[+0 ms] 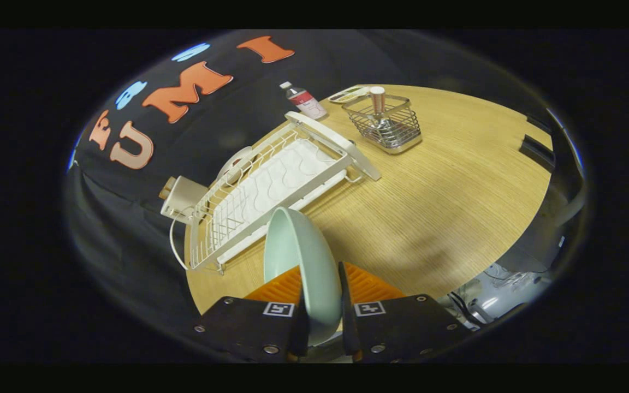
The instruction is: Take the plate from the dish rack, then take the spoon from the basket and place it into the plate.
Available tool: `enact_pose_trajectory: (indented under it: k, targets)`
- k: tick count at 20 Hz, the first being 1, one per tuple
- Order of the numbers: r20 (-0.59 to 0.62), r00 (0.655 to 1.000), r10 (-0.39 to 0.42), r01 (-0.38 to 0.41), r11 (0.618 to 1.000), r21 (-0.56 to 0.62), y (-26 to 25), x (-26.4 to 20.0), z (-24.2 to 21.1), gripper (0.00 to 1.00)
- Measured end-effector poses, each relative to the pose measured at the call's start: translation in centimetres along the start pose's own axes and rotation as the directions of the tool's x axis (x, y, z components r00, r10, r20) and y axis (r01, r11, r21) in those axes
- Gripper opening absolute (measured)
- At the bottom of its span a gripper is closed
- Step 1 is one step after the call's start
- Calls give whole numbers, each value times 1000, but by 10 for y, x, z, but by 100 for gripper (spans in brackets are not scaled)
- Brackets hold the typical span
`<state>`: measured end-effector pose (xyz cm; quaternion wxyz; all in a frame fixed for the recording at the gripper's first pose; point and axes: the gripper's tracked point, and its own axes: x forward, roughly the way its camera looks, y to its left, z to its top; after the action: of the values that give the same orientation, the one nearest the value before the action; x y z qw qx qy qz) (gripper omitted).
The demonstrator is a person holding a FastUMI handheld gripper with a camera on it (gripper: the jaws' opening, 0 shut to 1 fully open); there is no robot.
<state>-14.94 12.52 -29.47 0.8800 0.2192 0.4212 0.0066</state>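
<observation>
While claw [322, 284] grips plate [301, 262] — wooden table [445, 191]

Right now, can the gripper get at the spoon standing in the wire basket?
Probably not yet: the gripper is shut on the pale green plate. The spoon in the wire basket stands beyond, across bare wooden table.

Gripper [322, 284]: fingers clamped on pale green plate [298, 256], held on edge. Beyond: white dish rack [271, 185], wire basket [388, 123] holding spoon [378, 106], on wooden table [445, 191].
</observation>
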Motion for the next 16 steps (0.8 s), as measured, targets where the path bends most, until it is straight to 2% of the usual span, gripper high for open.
enact_pose_trajectory:
  k: [6, 8, 9, 13, 16]
  targets:
    - [-24, 997, -74, 72, 995, -63, -22, 6, 3, 42]
    - [-20, 996, -83, 81, 993, -87, -28, 3, 8, 49]
    - [-15, 996, -83, 81, 993, -91, -30, 3, 13, 55]
    - [43, 993, -106, 110, 986, -121, -44, -4, 41, 58]
    - [107, 985, -136, 153, 975, -163, -58, -12, 69, 74]
